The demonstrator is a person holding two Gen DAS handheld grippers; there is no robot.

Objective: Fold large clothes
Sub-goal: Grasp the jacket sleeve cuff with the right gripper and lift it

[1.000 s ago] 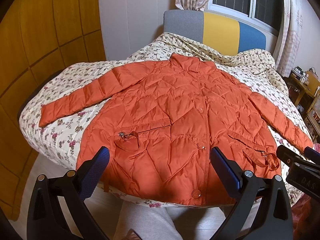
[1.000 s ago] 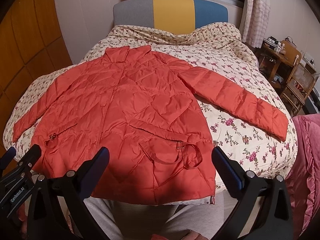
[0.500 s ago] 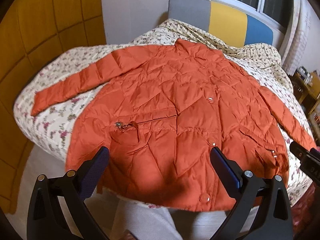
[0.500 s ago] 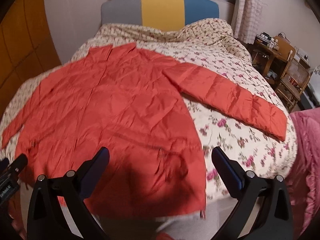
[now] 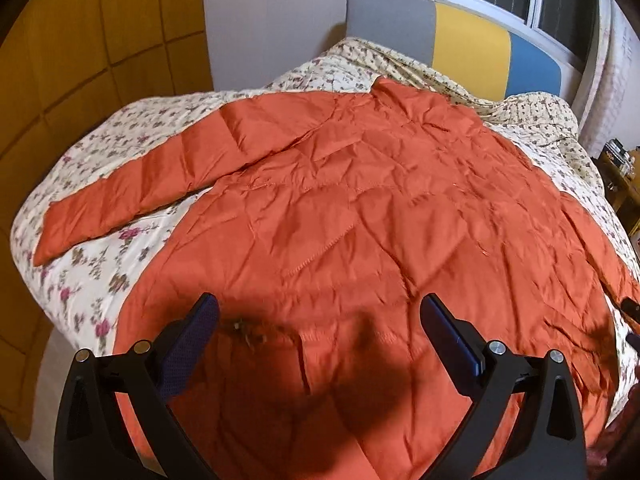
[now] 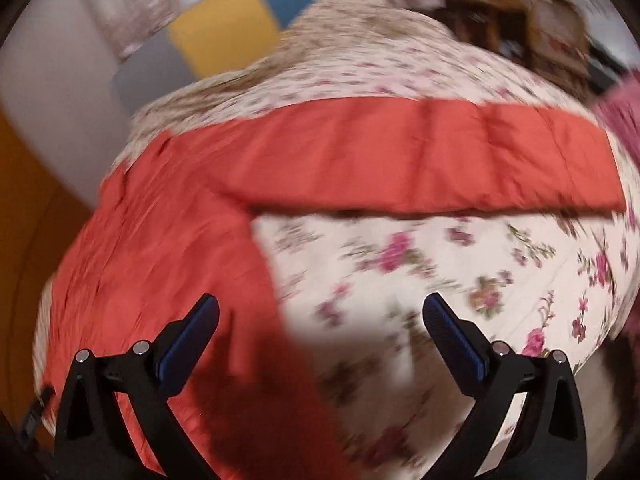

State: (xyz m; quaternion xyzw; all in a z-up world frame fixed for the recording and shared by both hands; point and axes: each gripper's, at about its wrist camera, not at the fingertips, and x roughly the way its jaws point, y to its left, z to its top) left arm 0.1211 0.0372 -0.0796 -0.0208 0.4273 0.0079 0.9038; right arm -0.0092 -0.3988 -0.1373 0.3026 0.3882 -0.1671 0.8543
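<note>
Orange quilted jacket (image 5: 360,220) spread flat across the bed's floral quilt (image 5: 100,264), collar toward the grey, yellow and blue headboard (image 5: 468,40), hem at the near edge. One sleeve (image 5: 132,196) stretched out to the left over the quilt, well clear of the jacket body. Other sleeve (image 6: 420,160) lying straight across the quilt in the blurred right wrist view, with bare floral quilt (image 6: 460,280) between it and the hem. Yellow padded wall panels (image 5: 80,60) left of the bed; window and curtain behind the headboard. Left gripper (image 5: 320,316) above the jacket's lower front, fingers spread wide, holding nothing. Right gripper (image 6: 320,316) over the jacket's side edge and the bare quilt, fingers (image 6: 452,336) likewise spread wide and holding nothing.
</note>
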